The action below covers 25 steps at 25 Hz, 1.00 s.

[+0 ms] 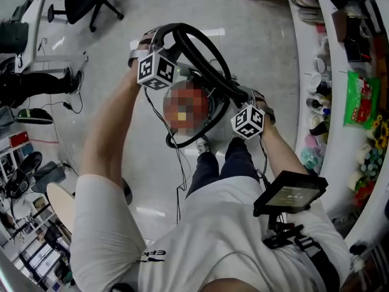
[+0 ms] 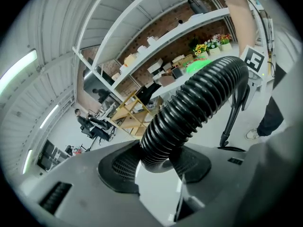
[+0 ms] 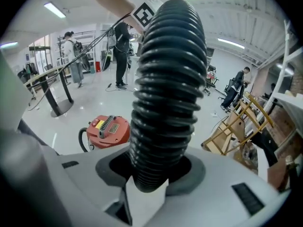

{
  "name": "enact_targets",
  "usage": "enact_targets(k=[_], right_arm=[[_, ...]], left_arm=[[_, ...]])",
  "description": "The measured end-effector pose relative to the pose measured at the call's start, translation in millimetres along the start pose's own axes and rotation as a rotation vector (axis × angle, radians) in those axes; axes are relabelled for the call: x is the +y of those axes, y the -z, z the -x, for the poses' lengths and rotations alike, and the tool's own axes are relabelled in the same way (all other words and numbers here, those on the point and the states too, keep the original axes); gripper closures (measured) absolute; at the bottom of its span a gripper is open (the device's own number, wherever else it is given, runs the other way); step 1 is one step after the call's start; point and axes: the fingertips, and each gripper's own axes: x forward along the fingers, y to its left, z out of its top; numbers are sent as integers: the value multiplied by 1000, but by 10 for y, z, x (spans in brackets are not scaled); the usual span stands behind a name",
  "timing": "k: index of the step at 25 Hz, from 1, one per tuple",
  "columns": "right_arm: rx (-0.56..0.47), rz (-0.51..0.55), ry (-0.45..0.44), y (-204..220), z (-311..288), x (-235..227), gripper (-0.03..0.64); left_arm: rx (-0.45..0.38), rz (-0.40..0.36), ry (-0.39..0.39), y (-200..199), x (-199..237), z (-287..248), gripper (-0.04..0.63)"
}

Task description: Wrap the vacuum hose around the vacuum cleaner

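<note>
left tongs [image 2: 154, 167] and right tongs [image 3: 150, 175] both pinching black ribbed hose [image 1: 200, 62], looped over red vacuum cleaner [image 3: 106, 129]

Right gripper [image 3: 149, 186]: jaws closed against the black ribbed vacuum hose [image 3: 168, 93], with both pads touching it. The hose rises from the jaws up through frame centre. Red vacuum cleaner [image 3: 108, 129] sits on the glossy floor [image 3: 71, 108], left of the hose and well beyond it. Tilted wooden frame [image 3: 236, 126] at right. People [image 3: 73, 56] stand far back.

Red vacuum cleaner [image 3: 105, 129] sits on glossy floor [image 3: 90, 100].
</note>
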Motion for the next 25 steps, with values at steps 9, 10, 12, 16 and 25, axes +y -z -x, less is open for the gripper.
enact_targets(k=[9,10,12,16,25], right_arm=[[12,142,-11,-387,68,184,457],[17,163,-17,-413,80,211,457],[31,206,-34,-443,101,281,457],[58,263,-71,-504,91,439,459],[103,365,-144,-692,54,773,460]], left_arm=[[128,109,-5,939,-206,348,403],[141,111,-2,1038,-252,390,403],[169,102,10,1236,-371,474,403],[227,71,39,1640,-601,625,403],[326,61,99,2355,-1116,993,403]])
